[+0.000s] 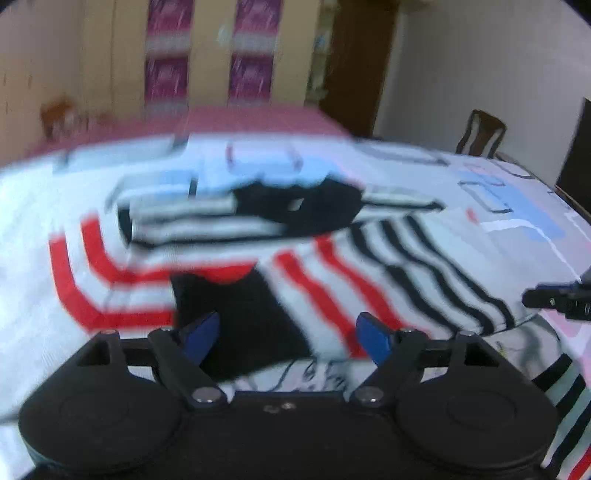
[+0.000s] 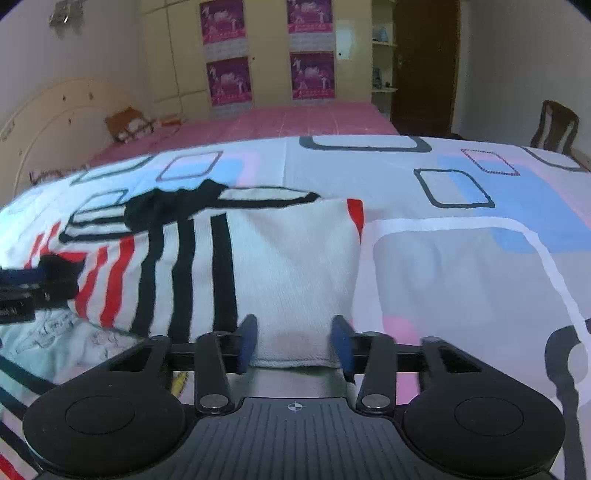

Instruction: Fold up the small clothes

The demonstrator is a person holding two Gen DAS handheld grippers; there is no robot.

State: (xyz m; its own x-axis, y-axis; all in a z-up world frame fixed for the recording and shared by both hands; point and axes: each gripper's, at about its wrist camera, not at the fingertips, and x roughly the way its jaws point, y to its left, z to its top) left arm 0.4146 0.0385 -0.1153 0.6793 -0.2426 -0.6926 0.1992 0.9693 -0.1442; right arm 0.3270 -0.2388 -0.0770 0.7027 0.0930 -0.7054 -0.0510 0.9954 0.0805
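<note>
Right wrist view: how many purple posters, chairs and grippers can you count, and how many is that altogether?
purple posters: 4
chair: 1
grippers, the right gripper and the left gripper: 2
Total: 7

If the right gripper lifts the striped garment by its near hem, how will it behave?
The striped garment probably droops; it drapes limply over the bedsheet. Likely light, being thin knit. The right gripper, jaws open, straddles the hem, so cloth may bunch.
</note>
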